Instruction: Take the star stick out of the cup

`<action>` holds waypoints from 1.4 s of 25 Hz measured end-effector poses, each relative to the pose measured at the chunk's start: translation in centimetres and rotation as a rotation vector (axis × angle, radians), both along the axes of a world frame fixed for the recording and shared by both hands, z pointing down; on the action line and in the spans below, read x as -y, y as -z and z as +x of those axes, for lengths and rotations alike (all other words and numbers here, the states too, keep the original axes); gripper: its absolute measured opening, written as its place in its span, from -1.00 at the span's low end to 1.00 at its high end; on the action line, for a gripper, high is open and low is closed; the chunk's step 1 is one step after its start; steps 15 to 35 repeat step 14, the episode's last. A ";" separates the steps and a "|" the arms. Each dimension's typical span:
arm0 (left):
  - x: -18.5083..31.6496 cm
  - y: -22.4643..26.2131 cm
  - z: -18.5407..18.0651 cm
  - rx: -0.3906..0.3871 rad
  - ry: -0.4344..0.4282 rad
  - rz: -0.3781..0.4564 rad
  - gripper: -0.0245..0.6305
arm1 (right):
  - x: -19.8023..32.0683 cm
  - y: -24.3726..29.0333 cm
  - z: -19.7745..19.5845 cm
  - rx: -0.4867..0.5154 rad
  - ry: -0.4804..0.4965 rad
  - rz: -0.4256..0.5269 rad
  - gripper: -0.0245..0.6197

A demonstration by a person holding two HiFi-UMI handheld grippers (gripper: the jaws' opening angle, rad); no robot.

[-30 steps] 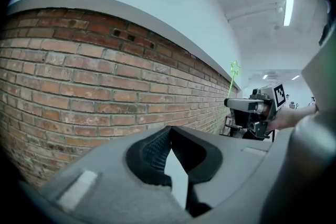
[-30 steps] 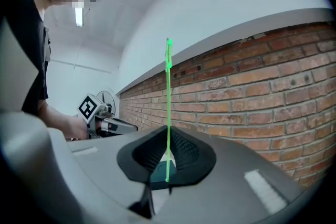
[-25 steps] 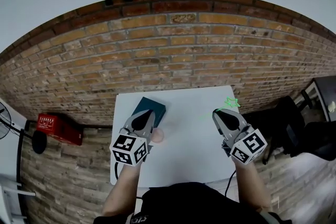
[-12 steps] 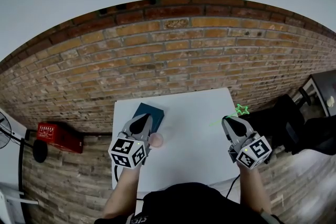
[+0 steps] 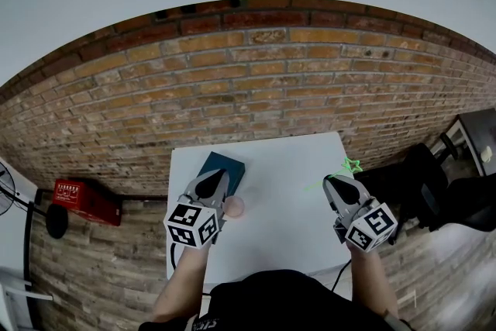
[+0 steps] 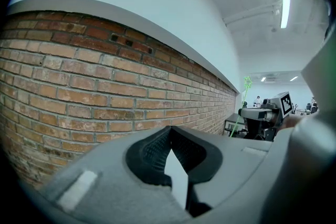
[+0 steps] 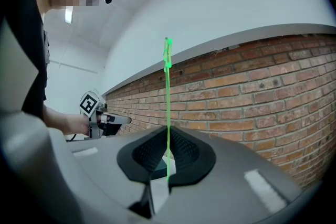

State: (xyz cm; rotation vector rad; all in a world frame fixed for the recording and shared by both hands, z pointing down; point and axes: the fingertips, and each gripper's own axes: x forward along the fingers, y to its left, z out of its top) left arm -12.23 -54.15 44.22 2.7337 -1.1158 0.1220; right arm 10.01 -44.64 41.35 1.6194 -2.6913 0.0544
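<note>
While right gripper clamps star stick at table right edge, left gripper closed, empty.

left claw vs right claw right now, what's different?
Right claw is shut on the green star stick; left claw is shut on nothing. Left claw is by the pink cup; right claw is near the right edge of the table, away from it. Both face the brick wall.

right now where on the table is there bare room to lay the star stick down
The middle of the white table, between the pink cup and the right gripper holding the star stick, is bare, as is the back right toward the brick wall. The left side is crowded: teal box, cup and left gripper.
</note>
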 end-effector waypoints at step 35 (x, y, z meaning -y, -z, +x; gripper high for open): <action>-1.2 -0.4 -0.2 -0.003 -0.002 -0.012 -0.90 | -1.0 -0.1 -0.3 0.006 0.000 -0.010 -0.88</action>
